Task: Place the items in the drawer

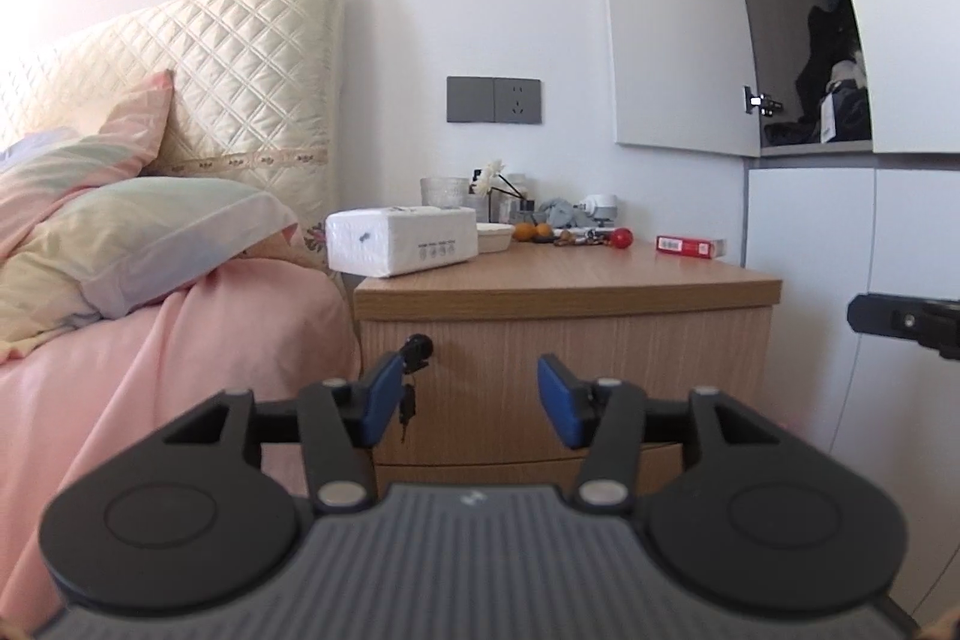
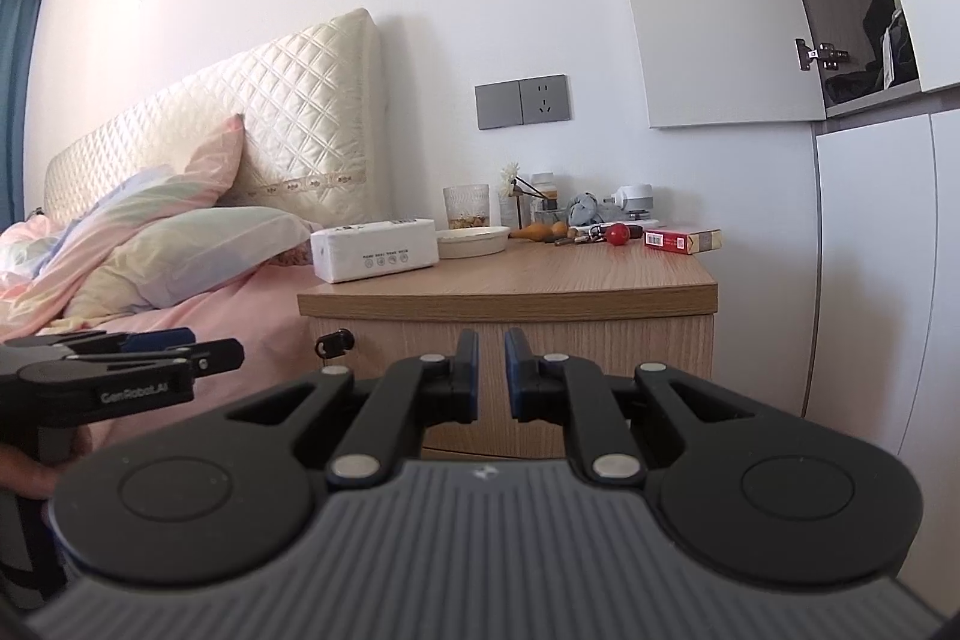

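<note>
**Mia:** Look, the left gripper has its blue pads wide apart with nothing between them. It sits low, in front of the light wooden bedside cabinet.

**Ben:** And the right gripper?

**Mia:** Its pads are almost together, just a thin gap, and it holds nothing. It points at the closed wooden drawer front.

**Ben:** I see a black key stuck in the drawer's lock, near the left side, just behind the left pad.

**Mia:** Where are the things to put away?

**Ben:** All on the worktop. The white rectangular tissue pack sits at the bed side, touching a cream oval dish. The small red ball is farther back, and the flat red and white box lies near the right edge.

**Mia:** There's a ribbed glass cup at the back too, by little bottles. I can't tell what the small bits beside the ball are

**Ben:** The bed with the pink sheet is right next to the cabinet
</note>
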Demonstrator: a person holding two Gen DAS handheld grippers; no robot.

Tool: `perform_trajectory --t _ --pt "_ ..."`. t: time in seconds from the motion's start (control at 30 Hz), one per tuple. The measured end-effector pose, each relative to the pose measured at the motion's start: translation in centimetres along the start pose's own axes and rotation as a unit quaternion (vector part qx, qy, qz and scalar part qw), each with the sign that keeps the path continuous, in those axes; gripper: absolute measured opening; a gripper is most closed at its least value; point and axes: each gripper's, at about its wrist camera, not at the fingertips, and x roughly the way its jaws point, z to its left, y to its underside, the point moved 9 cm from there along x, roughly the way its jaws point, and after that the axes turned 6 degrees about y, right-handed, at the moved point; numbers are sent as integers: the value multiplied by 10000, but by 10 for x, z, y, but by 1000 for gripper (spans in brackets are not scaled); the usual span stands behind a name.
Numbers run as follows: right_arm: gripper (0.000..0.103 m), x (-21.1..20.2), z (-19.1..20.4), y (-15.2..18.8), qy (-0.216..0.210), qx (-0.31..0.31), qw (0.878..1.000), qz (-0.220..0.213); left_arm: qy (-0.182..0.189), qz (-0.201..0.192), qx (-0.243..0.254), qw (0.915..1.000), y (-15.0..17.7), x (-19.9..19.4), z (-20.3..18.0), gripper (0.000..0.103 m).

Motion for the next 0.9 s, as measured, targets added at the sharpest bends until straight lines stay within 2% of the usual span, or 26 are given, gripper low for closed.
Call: perform_trajectory --t 0.27,0.37,0.47,0.73,0.8,0.87,0.9 --pt "13 -7 -6 3 134 83 9998 -129 152 -124 -137 9997 5 -21 0 63" --pt "14 -2 -9 4 180 200 9996 -107 218 -212 -131 9995 2 -25 -3 71" --pt "14 2 -6 5 125 249 9996 -65 252 -239 -109 9993 1 -27 -5 73" --pt "14 3 11 9 39 22 9999 -96 209 -229 -80 9995 4 -25 -5 88" --pt "21 4 11 9 51 39 9999 -89 215 -214 -81 9995 5 -25 -5 90" --pt "36 3 11 9 77 70 9999 -107 203 -213 -78 9995 5 -25 -6 93" --pt "40 3 10 9 91 85 9999 -120 196 -221 -74 9995 5 -25 -6 95"
